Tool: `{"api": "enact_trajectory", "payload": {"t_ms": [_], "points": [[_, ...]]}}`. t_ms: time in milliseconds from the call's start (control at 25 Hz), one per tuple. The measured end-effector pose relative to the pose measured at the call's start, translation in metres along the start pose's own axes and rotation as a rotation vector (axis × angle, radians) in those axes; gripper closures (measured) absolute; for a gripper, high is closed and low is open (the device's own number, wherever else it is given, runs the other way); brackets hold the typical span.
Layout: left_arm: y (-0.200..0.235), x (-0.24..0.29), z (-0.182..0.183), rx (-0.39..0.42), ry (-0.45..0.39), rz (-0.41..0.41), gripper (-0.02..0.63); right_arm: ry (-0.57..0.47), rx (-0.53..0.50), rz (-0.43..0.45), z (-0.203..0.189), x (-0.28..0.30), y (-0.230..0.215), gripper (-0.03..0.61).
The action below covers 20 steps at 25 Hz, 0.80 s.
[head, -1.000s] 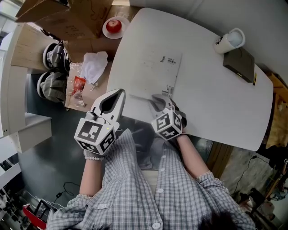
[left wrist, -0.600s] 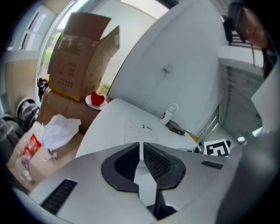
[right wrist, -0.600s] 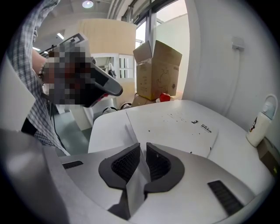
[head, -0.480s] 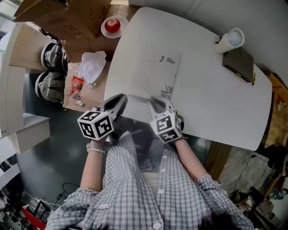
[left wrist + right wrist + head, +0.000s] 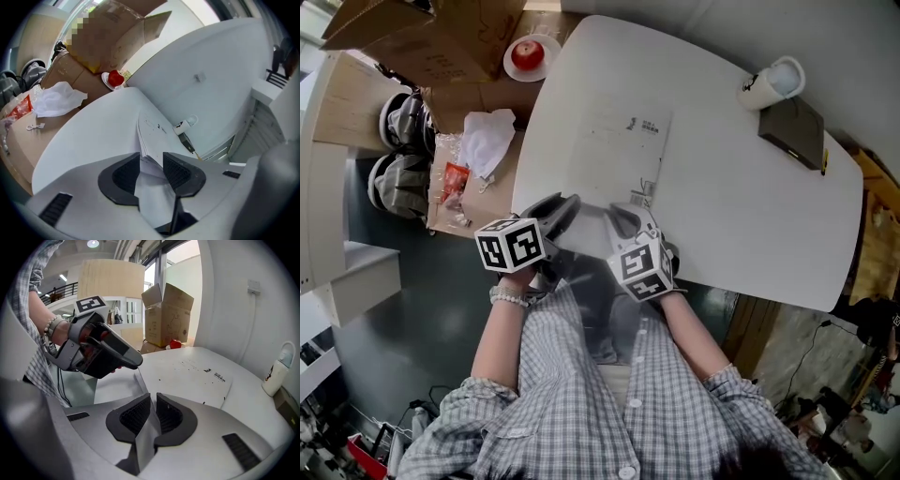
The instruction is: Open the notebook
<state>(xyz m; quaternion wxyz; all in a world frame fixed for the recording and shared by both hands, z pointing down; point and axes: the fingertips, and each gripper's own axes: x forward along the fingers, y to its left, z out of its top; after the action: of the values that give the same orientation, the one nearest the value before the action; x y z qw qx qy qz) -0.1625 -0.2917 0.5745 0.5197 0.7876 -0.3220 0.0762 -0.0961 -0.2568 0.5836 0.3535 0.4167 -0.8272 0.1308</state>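
A white notebook (image 5: 619, 150) lies on the white table (image 5: 741, 206), its near edge by the table's front rim. My right gripper (image 5: 623, 212) is shut on a thin raised sheet, the notebook's cover (image 5: 143, 427), at that near edge. My left gripper (image 5: 568, 205) sits just left of it, tilted slightly down. In the left gripper view its jaws (image 5: 151, 164) are opening, and the notebook's block of pages (image 5: 149, 133) stands in the gap between the pads. The right gripper view shows the left gripper (image 5: 125, 360) hovering at the notebook's (image 5: 197, 373) near-left corner.
A white mug-like bottle (image 5: 772, 82) and a dark flat box (image 5: 794, 131) stand at the table's far right. Left of the table are a cardboard box (image 5: 459, 28), an apple on a plate (image 5: 526, 54), a white bag (image 5: 486, 139) and shoes (image 5: 398, 150).
My left gripper has come down and rolled over, moving in to the notebook's near edge beside the right gripper. The right gripper has stayed put on the cover.
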Motion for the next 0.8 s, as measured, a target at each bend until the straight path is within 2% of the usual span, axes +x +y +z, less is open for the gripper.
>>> {"api": "enact_trajectory", "payload": {"t_ms": [120, 200, 280, 520, 640, 800], "points": [[0.001, 0.006, 0.001, -0.027, -0.012, 0.011, 0.479, 0.004, -0.007, -0.006, 0.000, 0.000, 0.000, 0.528], [0.003, 0.009, 0.003, -0.017, -0.010, 0.027, 0.485, 0.015, -0.026, -0.009, -0.001, 0.000, 0.001, 0.528], [0.003, 0.010, 0.004, 0.001, -0.005, 0.041, 0.535, 0.036, -0.066, -0.015, -0.002, 0.002, 0.002, 0.526], [-0.002, 0.008, 0.005, -0.053, -0.038, 0.026, 0.575, 0.067, -0.191, -0.058, 0.002, 0.001, 0.007, 0.526], [-0.008, 0.007, 0.005, -0.040, -0.035, 0.020, 0.580, 0.047, -0.200, -0.078, 0.012, 0.001, 0.008, 0.523], [-0.019, 0.007, 0.009, -0.003, -0.016, 0.012, 0.581, 0.013, -0.207, -0.113, 0.021, 0.006, 0.007, 0.477]]}}
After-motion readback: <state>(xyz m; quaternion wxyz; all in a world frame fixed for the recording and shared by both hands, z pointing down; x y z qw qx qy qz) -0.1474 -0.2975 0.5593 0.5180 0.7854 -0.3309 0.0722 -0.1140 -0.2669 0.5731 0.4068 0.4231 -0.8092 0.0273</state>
